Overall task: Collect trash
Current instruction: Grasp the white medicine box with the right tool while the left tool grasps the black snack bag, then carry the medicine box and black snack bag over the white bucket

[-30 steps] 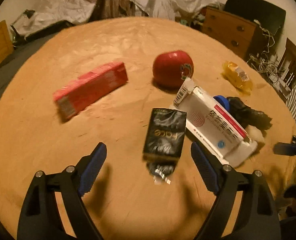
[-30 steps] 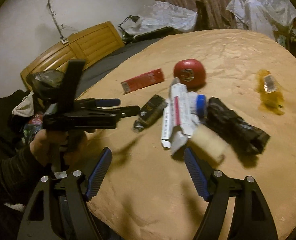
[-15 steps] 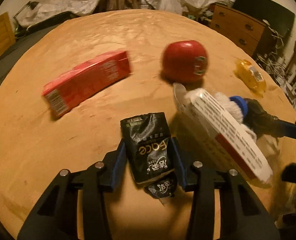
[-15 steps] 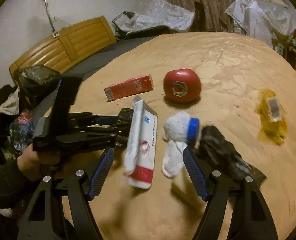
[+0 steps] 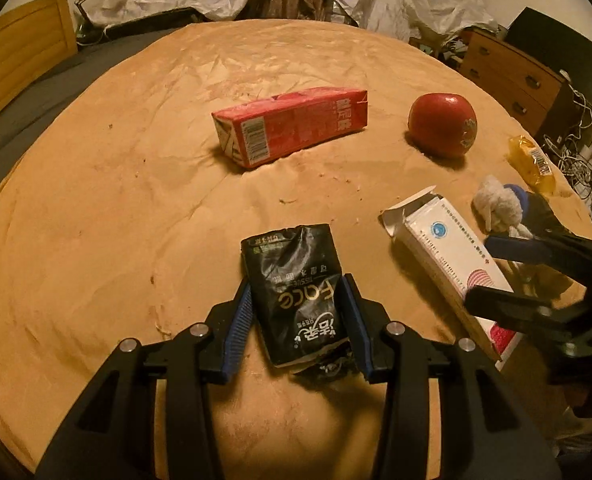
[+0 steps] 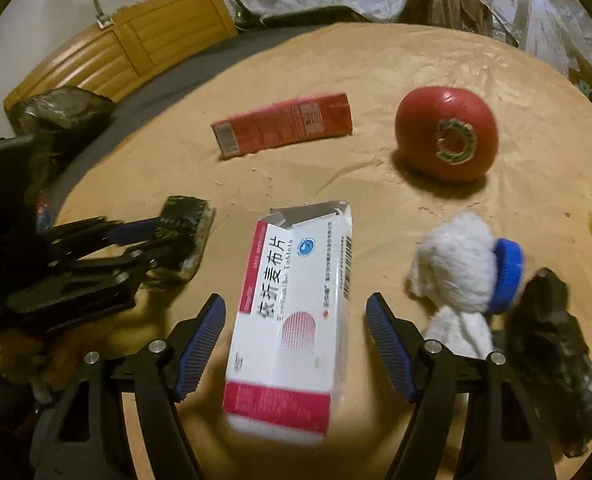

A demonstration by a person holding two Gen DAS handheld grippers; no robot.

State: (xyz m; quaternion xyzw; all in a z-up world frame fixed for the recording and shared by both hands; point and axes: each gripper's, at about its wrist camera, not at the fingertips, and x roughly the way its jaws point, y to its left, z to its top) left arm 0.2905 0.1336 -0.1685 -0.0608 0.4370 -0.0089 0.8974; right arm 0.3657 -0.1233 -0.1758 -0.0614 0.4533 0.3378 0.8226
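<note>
My left gripper [image 5: 298,316] is shut on a crumpled black tissue packet [image 5: 296,276] lying on the round tan table [image 5: 116,200]. My right gripper [image 6: 296,332] is open, its fingers on either side of a white and red tablet box [image 6: 296,320] without touching it. The box also shows in the left wrist view [image 5: 448,260], with the right gripper [image 5: 492,272] around it. The left gripper [image 6: 144,240] and the black packet [image 6: 188,220] show in the right wrist view.
On the table lie a red carton [image 5: 292,124], a red apple [image 5: 442,124], a yellow wrapper [image 5: 532,160], a white wad with a blue cap [image 6: 468,268] and a black crumpled bag [image 6: 556,344]. A wooden dresser [image 5: 512,76] stands at the right.
My left gripper moved in over the black packet and shut on it. My right gripper advanced until the tablet box lies between its open fingers.
</note>
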